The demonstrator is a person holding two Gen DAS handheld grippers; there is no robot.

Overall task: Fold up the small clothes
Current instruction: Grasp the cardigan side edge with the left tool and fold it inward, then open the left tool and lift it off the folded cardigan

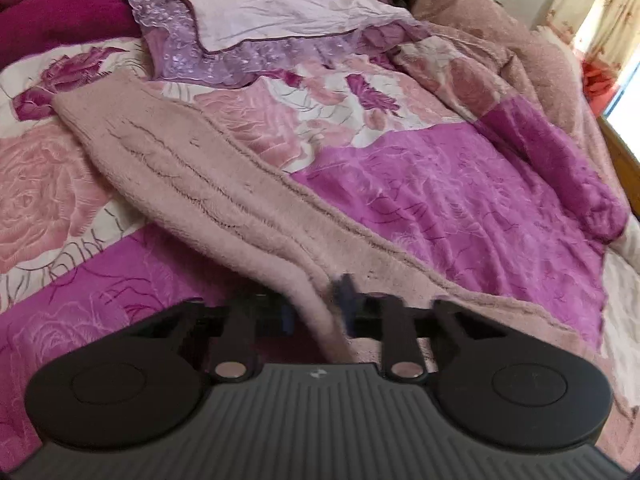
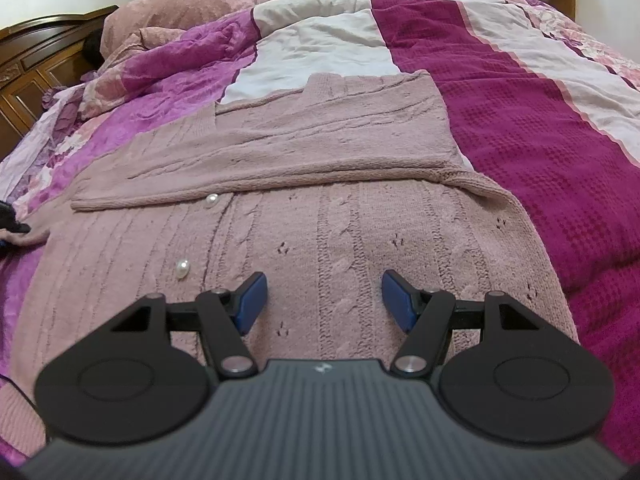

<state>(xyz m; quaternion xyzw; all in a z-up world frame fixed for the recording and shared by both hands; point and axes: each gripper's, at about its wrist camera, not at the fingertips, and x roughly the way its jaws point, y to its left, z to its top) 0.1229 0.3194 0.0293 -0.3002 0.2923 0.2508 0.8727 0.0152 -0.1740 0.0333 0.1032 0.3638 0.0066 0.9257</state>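
Note:
A dusty-pink cable-knit cardigan (image 2: 320,216) with pearl buttons (image 2: 183,269) lies flat on the bed, one sleeve (image 2: 304,148) folded across its upper body. My right gripper (image 2: 324,300) hovers open and empty just above the cardigan's front. In the left wrist view my left gripper (image 1: 340,304) is shut on an edge of the cardigan (image 1: 224,184), which rises in a fold from the jaws and stretches away up to the left. The left fingertips are mostly hidden by the knit.
The bed is covered by a pink and magenta rose-print quilt (image 1: 440,184) and a magenta waffle blanket (image 2: 520,128). A lilac lace pillow (image 1: 256,20) and a pink fleece heap (image 1: 500,40) lie near the wooden headboard (image 2: 36,60). A curtained window (image 1: 600,32) is at the right.

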